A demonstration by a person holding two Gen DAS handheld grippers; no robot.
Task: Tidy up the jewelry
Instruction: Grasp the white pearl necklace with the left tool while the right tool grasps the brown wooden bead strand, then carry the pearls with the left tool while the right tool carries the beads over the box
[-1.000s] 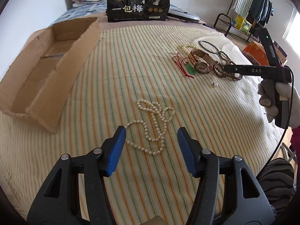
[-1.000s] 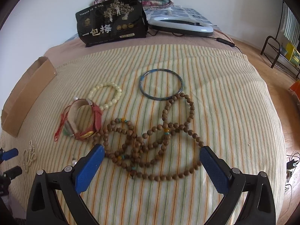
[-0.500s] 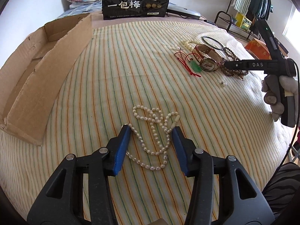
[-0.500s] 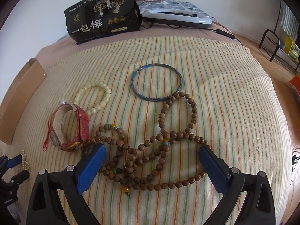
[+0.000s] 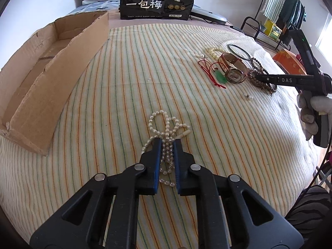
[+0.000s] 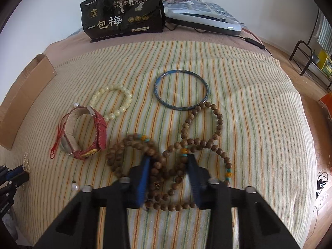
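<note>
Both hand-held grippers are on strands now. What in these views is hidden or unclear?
- Left wrist: box floor, mostly hidden by its near wall.
- Left wrist: wooden beads, partly behind the right hand-held gripper.
- Right wrist: closing fingers motion-blurred; contact with the beads unclear.
- Right wrist: pearl necklace, small at the edge.

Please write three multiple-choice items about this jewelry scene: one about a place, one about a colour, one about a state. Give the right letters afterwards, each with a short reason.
1. Where is the cardboard box relative to the pearl necklace in the left wrist view?
A. left
B. right
C. under it

2. What colour is the watch strap?
A. black
B. red
C. green

3. What lies between the fingers of the left gripper?
A. nothing
B. the blue bangle
C. pearl strands

Answers:
1 A, the box fills the left side of the striped cloth.
2 B, the strap is red in the right wrist view.
3 C, the blue pads are closed on the pearls.
</note>
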